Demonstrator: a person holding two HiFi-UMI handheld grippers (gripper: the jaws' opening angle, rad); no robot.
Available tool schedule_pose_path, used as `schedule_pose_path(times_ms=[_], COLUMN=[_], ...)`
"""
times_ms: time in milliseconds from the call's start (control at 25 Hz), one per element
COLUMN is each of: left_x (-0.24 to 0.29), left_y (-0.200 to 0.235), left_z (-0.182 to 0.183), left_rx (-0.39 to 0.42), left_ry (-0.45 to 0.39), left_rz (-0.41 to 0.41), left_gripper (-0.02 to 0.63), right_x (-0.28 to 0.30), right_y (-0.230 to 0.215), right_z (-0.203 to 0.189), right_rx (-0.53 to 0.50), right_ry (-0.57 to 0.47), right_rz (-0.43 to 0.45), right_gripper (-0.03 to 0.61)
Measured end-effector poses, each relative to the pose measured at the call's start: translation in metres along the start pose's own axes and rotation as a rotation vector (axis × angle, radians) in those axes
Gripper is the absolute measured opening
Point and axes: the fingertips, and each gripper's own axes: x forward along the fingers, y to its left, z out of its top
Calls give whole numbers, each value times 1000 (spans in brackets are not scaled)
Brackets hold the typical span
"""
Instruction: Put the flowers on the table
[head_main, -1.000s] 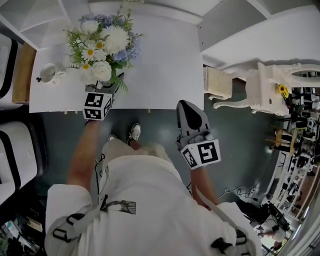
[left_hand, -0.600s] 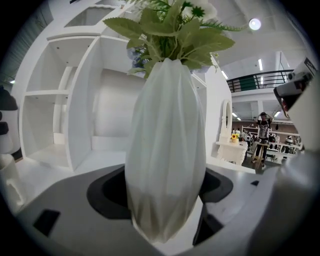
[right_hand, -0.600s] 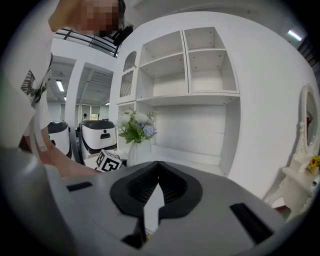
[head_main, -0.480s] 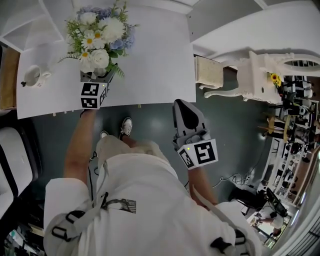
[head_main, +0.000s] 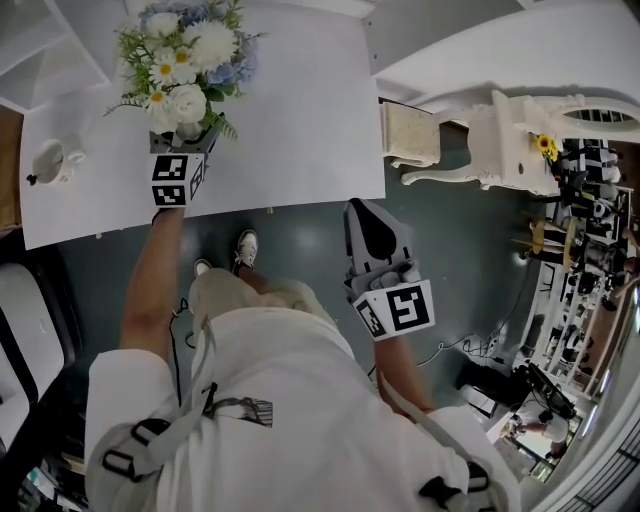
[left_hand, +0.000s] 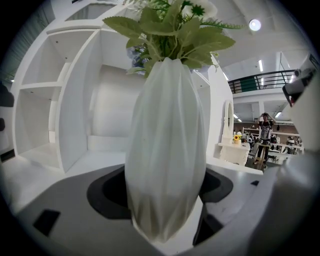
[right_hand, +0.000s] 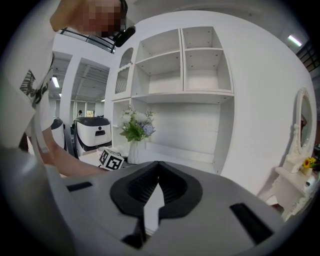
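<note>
Left jaws: clamped on the lower body of the white ribbed vase (left_hand: 165, 145), one dark pad pressed against each side.
Left gripper (left_hand: 162, 195): held nearly level, with the vase kept upright in it.
Right jaws: brought together, with nothing between them.
Right gripper (right_hand: 150, 200): kept off the table, above the dark floor and well apart from the vase.
Flowers (head_main: 185, 60): carried in the vase over the white table (head_main: 300, 120), toward its left half and not far behind its front edge.
Contact with the table: not settled by any view; the vase foot is hidden by the gripper body.
Neighbours: a white mug (head_main: 50, 160) is seen on the table to the left of the flowers; white shelves (right_hand: 185, 75) are seen behind.
Risk of tipping: judged real, since the bouquet is wide and the vase is gripped low; a release before the foot is seated flat would cause it.
Risk of slipping: the vase narrows toward its foot, so a loosened grip could let it drop.
Risk on withdrawal: the vase could be dragged toward the front edge if a pad catches as the gripper is pulled back.
</note>
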Motion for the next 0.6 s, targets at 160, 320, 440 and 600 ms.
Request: schedule_pose_path(times_ms=[160, 320, 440, 600], left_x=[-14, -13, -7, -10], left_y=[3, 3, 3, 6], left_z=[10, 6, 2, -2], left_rx=[13, 25, 13, 5], left_ry=[-3, 2, 0, -2], left_rz=[6, 3, 6, 15], left_gripper=[380, 380, 380, 380], right_x=[-15, -21, -19, -22], right_y=[9, 11, 6, 8], right_z=[7, 5, 1, -2], right_rx=[11, 15, 17, 16], right_ry=[13, 21, 26, 32], right_rz=[-21, -35, -43, -47], right_gripper=[11, 11, 11, 11])
